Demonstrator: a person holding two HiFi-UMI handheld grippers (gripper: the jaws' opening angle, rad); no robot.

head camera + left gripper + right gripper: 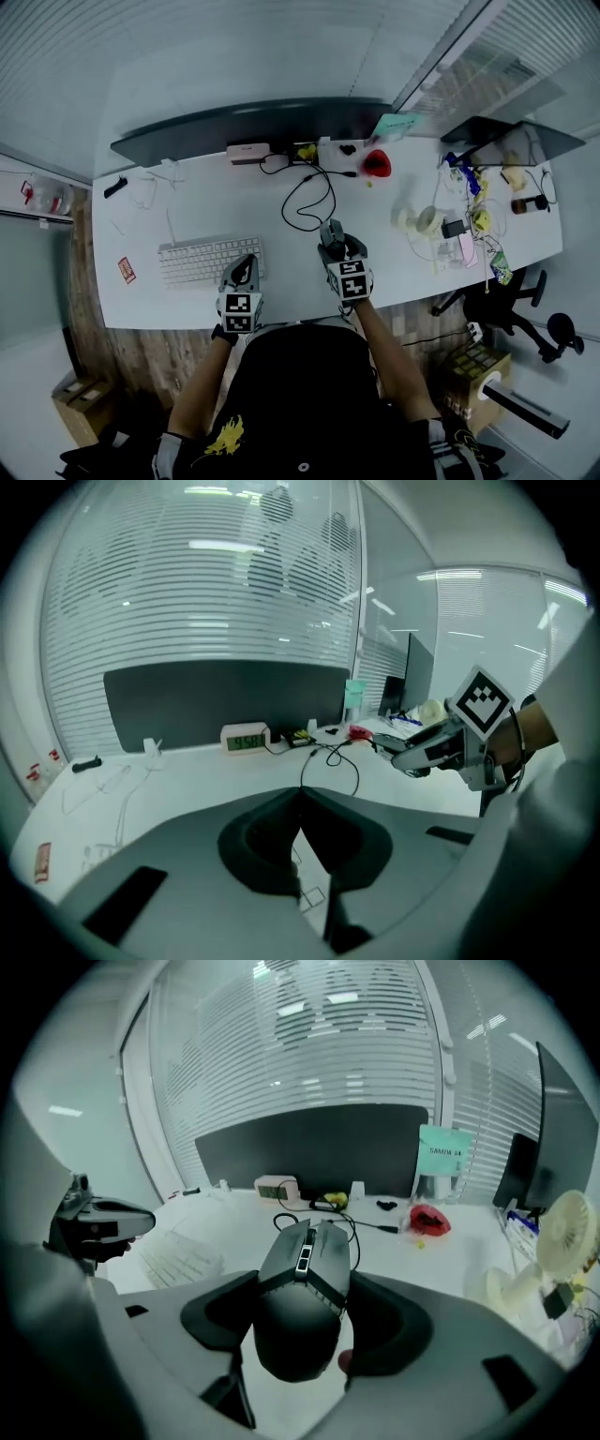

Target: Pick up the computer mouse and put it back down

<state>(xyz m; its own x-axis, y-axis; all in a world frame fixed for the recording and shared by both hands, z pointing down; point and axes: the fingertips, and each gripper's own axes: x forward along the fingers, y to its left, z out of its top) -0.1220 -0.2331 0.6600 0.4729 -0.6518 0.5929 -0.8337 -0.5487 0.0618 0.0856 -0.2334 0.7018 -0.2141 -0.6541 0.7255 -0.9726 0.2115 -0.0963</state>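
A grey wired computer mouse (302, 1288) sits clamped between the jaws of my right gripper (305, 1321), lifted above the white desk (441, 1251). Its black cable (309, 192) loops back toward the desk's rear. From the head view the right gripper (336, 246) hovers over the desk's front middle with the mouse (333, 232) at its tip. My left gripper (300, 841) is shut with nothing between its pads, and it hangs over the right end of the white keyboard (208, 258). In the head view the left gripper (244, 272) is left of the right one.
A dark monitor (248, 122) stands along the back edge, with a small clock (247, 152) and a red object (377, 163) near it. A small fan (561, 1241), cables and clutter crowd the right end. A black office chair (511, 305) stands off the desk's right corner.
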